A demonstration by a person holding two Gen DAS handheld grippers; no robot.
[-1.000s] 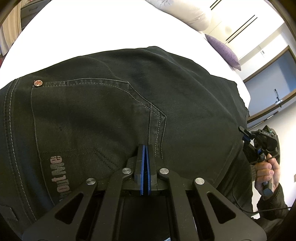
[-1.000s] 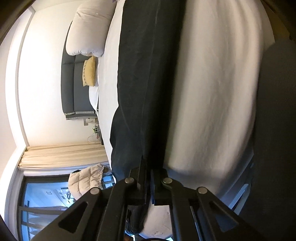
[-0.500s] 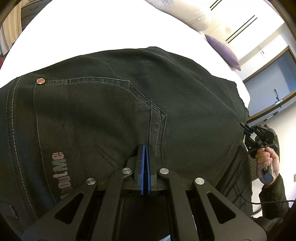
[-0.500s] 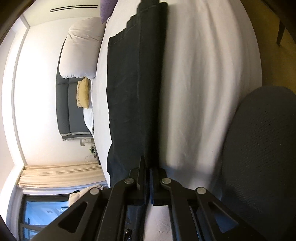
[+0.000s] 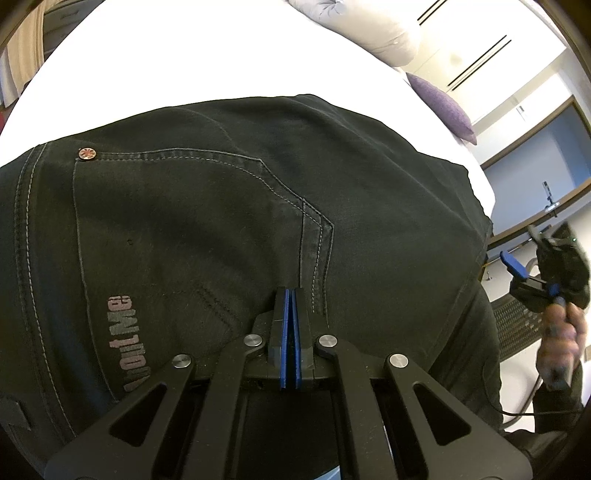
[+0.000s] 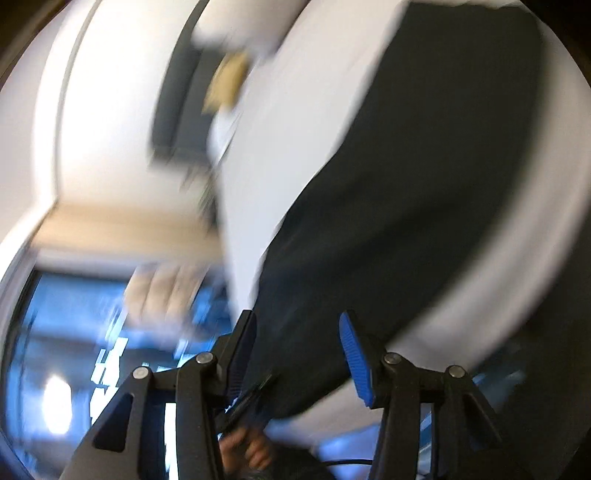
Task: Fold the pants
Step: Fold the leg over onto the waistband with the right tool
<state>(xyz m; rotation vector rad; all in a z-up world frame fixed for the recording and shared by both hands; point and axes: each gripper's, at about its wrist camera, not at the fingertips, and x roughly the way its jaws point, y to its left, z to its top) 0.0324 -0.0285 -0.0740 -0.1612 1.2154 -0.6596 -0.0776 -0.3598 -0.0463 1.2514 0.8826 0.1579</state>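
Note:
Black pants lie spread on the white bed, back pocket and a copper rivet facing up. My left gripper is shut, blue pads together, tips against the fabric beside the pocket seam; no cloth shows between the pads. At the right edge a hand holds my right gripper in the air, off the pants' edge. In the blurred right wrist view my right gripper has its jaws opening, with nothing pressed between them. The pants leg stretches away beyond them on the bed.
A white pillow and a purple cushion sit at the bed's far side. A mesh chair stands by the bed's right edge. A grey headboard, curtains and a window lie to the left.
My right gripper let go of the pants leg, its jaws spread, and it rose and rolled away from the bed edge. The left gripper and the pants top stayed put.

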